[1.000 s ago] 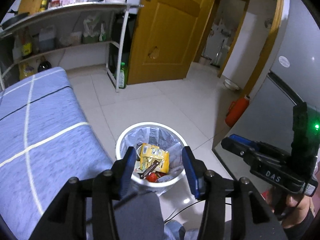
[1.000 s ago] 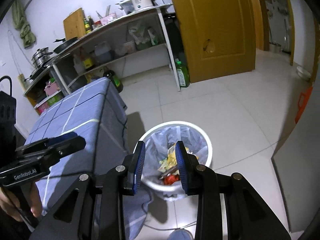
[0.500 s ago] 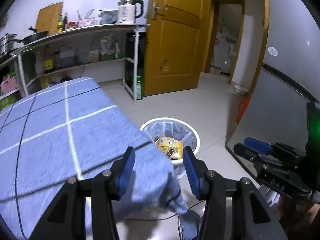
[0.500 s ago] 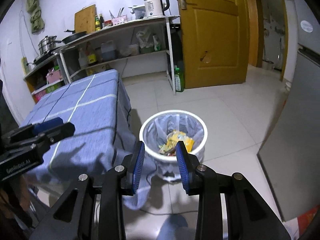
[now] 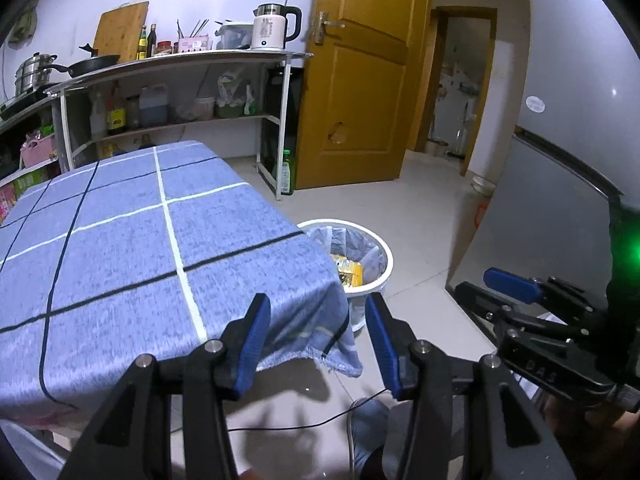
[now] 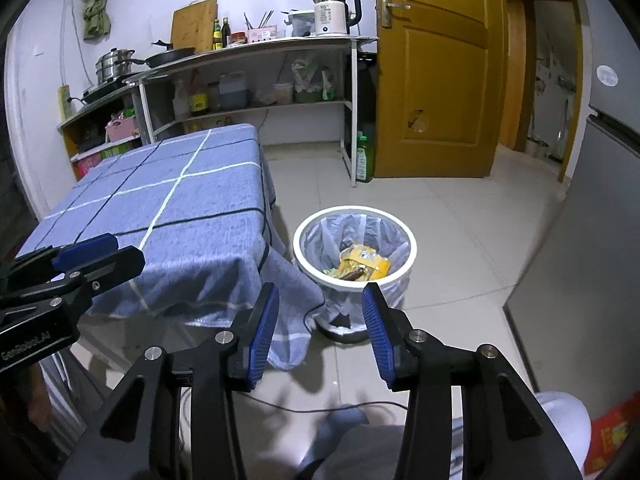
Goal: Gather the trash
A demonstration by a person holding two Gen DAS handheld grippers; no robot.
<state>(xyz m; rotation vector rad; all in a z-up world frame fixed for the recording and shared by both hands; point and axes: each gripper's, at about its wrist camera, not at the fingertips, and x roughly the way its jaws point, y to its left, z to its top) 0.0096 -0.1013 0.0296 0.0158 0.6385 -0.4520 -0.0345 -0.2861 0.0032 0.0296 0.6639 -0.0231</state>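
- Left gripper [image 5: 318, 340]: jaws spread wide with nothing between them, held above the near corner of the table [image 5: 132, 240], which is covered by a blue checked cloth.
- Right gripper [image 6: 320, 328]: jaws likewise spread and empty, raised over the floor with the bin beyond the fingertips.
- The white trash bin [image 6: 408, 240], lined with a clear bag, stands on the tiled floor just beside the table's right edge, where the cloth's corner hangs down.
- Trash [image 6: 362, 264] already lies inside: yellow snack wrappers and a dark wrapper piled at the bottom. From the left wrist, only a sliver of the yellow wrappers [image 5: 348, 270] shows past the cloth's corner.
- The cloth's top shows no loose litter in either view; its far edge and corners look bare.
- Judged from this, collection appears largely done: wrappers binned, both tools free. Whether any litter remains elsewhere cannot be told.
- A thin cable [image 6: 280, 404] trails across the floor near the bin's base and could catch a foot.
- Shelving [image 6: 256, 80] with a kettle, pans and bottles lines the far wall, apart from the work.
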